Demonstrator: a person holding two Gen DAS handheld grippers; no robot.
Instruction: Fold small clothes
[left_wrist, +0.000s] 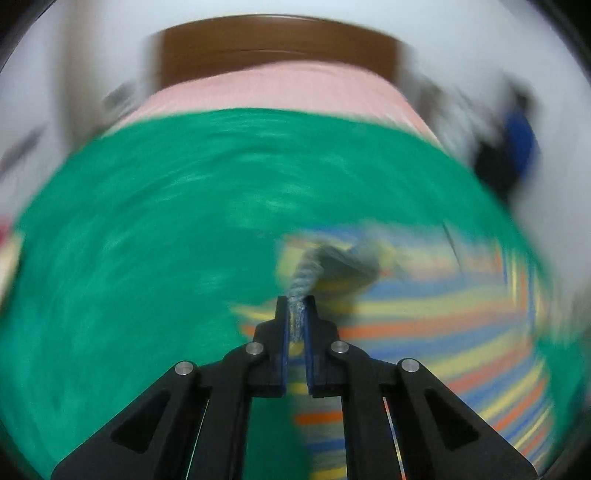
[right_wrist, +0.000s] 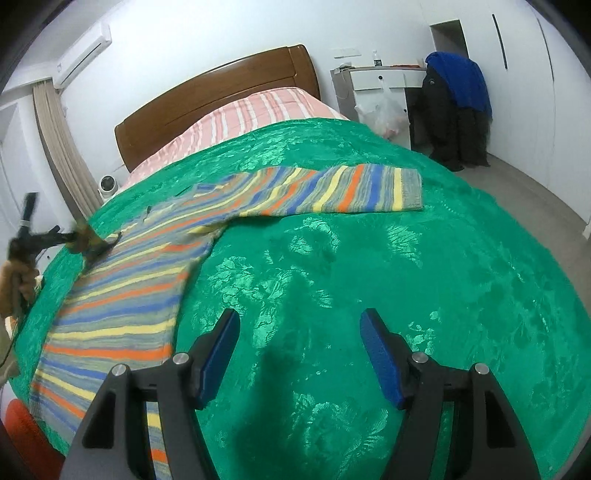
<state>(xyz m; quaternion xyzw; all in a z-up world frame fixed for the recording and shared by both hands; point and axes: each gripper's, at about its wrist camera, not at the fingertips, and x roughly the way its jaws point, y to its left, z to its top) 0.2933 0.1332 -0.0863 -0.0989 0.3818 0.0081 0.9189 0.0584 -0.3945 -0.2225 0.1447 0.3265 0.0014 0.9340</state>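
The left gripper (left_wrist: 296, 308) is pinched tight on a grey edge of the striped sweater (right_wrist: 122, 291) (that view is very blurry). The sweater lies on the green bedspread (right_wrist: 369, 258), with one sleeve (right_wrist: 343, 192) stretched out across the bed. The right gripper (right_wrist: 300, 332) hangs over bare green cloth beside the sweater. Its blue pads (right_wrist: 219, 354) stand apart with nothing between them. A brown headboard (right_wrist: 221, 92) stands behind.

Sweater (right_wrist: 122, 295) blue-yellow-orange-grey striped; bedspread (right_wrist: 369, 258) green floral; sheet (right_wrist: 258, 110) pink striped
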